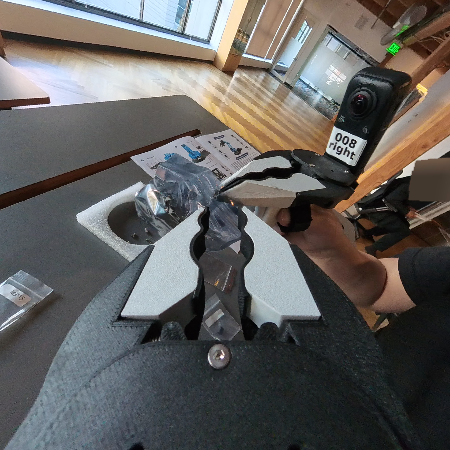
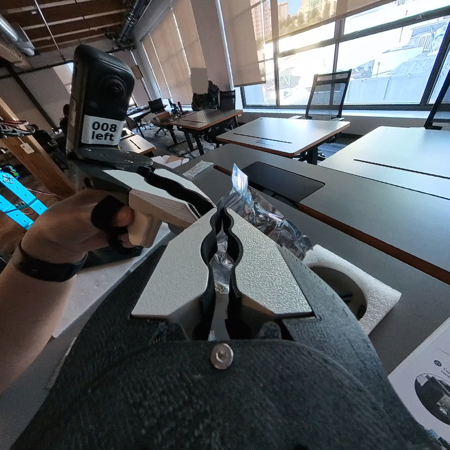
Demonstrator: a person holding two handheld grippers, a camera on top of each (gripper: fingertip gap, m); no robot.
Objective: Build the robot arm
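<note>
— Dark grey matte tabletop (image 1: 60, 151) filling left of the left wrist view, wooden floor beyond. At centre?

— Crinkled smoky-clear plastic bag (image 1: 180, 192), lifted above a white foam block with a round cut-out (image 1: 97, 219). Contents hard to make out.

— Left gripper (image 1: 224, 209)?

— Jaws apart, bag film hanging between them; contact unclear. Small clear zip bags (image 1: 219, 316) glimpsed underneath, half hidden.

— Right gripper (image 2: 222, 211)?

— Pinched together on the bag's edge (image 2: 243, 194), mid-frame of the right wrist view.

— Elsewhere?

— Open printed instruction booklet (image 1: 194, 151) behind the bag; labelled clear zip bag (image 1: 19, 297) cut off at left edge; tiny screws (image 1: 140, 235) inside the cut-out.
</note>
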